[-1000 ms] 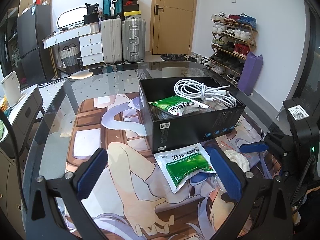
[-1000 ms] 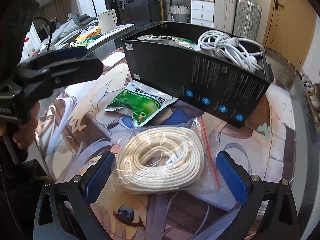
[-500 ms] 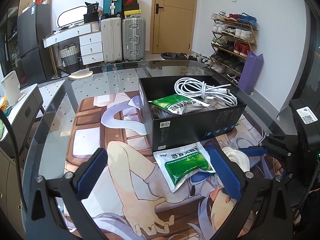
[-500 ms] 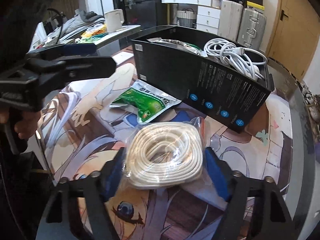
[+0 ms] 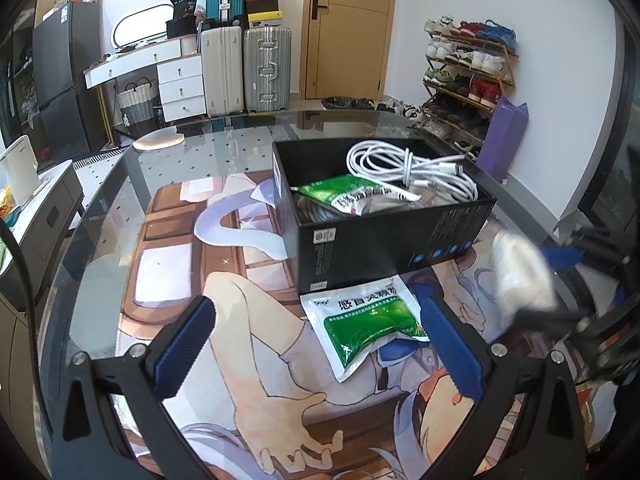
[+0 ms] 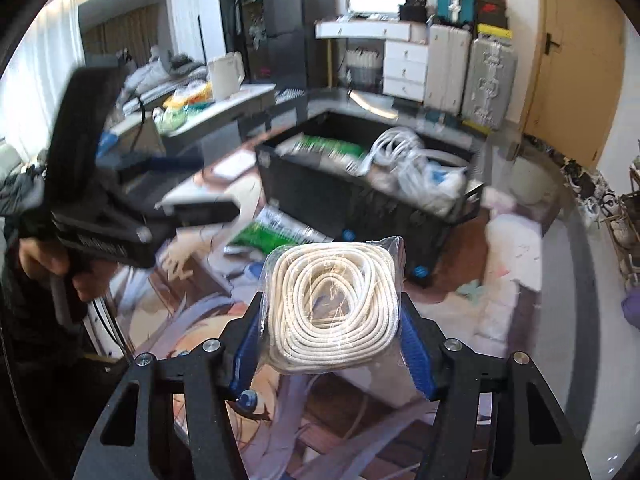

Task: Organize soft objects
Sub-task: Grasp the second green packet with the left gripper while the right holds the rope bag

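Right wrist view: the right tool [image 6: 329,334] was closing, pads pressing a bagged coil of white rope [image 6: 332,310]; the black box [image 6: 372,204] lay ahead, toward the counter's far edge. The left tool [image 5: 316,344] stood wide, empty.

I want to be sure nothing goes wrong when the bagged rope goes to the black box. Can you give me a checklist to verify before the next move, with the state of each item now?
1. Right gripper has the bagged rope between its blue pads, jaws closing on it: ok.
2. Rope is lifted clear of the mat: ok, though the left wrist view shows it only as a blur.
3. Black box stands open on top: ok.
4. Free room inside the box: cannot tell; the white cable and a green packet already fill much of it.
5. Left gripper is open and empty, away from the box: ok.
6. Green packet on the mat is not in the way: ok.
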`<action>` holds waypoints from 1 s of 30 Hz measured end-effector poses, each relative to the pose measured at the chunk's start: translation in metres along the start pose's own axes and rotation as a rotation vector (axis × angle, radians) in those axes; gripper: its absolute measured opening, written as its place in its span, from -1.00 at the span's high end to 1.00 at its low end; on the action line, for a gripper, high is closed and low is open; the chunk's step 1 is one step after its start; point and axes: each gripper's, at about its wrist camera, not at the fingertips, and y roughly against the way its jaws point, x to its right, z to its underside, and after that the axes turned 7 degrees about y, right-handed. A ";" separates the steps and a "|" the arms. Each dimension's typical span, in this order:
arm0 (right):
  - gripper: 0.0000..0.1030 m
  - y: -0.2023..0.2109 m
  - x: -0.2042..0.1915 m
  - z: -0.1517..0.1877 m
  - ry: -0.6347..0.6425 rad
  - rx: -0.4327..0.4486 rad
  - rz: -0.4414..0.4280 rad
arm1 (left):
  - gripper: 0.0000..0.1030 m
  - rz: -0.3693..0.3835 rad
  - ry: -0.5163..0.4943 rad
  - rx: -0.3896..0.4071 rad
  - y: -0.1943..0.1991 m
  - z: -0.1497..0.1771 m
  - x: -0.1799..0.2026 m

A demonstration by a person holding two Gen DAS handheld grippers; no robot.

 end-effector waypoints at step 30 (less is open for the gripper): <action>-0.21 0.030 0.019 0.003 -0.048 0.056 0.017 | -0.96 -0.070 -0.024 -0.192 -0.057 0.013 0.048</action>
